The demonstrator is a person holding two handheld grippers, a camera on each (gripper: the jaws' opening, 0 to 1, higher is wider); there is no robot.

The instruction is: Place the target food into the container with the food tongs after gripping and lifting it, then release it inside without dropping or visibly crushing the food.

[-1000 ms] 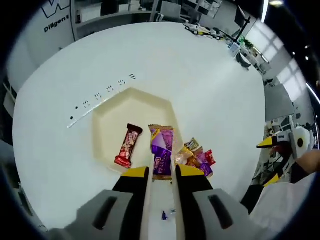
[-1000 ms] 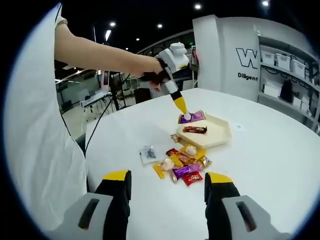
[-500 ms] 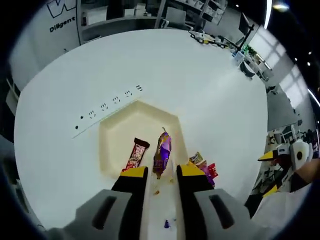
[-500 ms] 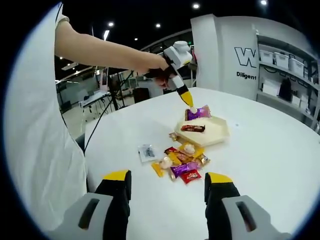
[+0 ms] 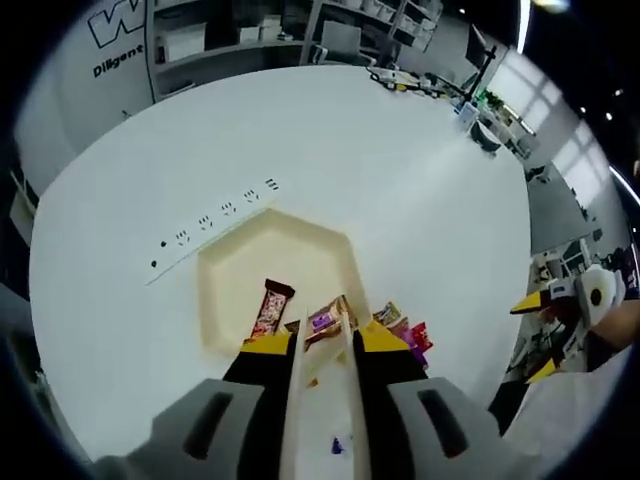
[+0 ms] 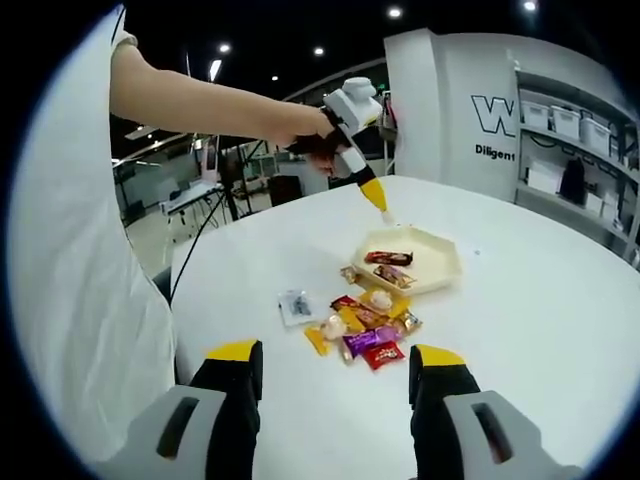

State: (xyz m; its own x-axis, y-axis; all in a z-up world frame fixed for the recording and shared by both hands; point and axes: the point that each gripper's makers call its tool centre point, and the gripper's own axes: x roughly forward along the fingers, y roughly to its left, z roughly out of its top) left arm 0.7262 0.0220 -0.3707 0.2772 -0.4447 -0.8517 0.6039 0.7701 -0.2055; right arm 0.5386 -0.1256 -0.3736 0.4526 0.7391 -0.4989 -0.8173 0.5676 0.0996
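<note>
The purple snack packet (image 5: 326,321) lies in the near corner of the cream hexagonal tray (image 5: 262,235), beside a red candy bar (image 5: 268,308). My left gripper (image 5: 322,342) is shut on white food tongs (image 5: 352,350), whose tips hang above the tray with nothing in them. In the right gripper view the left gripper (image 6: 372,193) is held by a person's hand over the tray (image 6: 438,270), the tongs' tip (image 6: 387,216) clear of the packet (image 6: 393,276) and the red bar (image 6: 388,258). My right gripper (image 6: 335,355) stands open, holding nothing, low over the table's near side.
A pile of wrapped candies (image 6: 365,325) lies on the round white table (image 6: 520,330) just in front of the tray, with a small clear packet (image 6: 295,305) to its left. Shelves and a wall stand beyond the table. The person's white-clad body is at the left.
The purple packet, held by the tongs over the tray half a second ago, now lies inside it, free of the tongs. The left gripper has lifted slightly; the right gripper has not moved.
</note>
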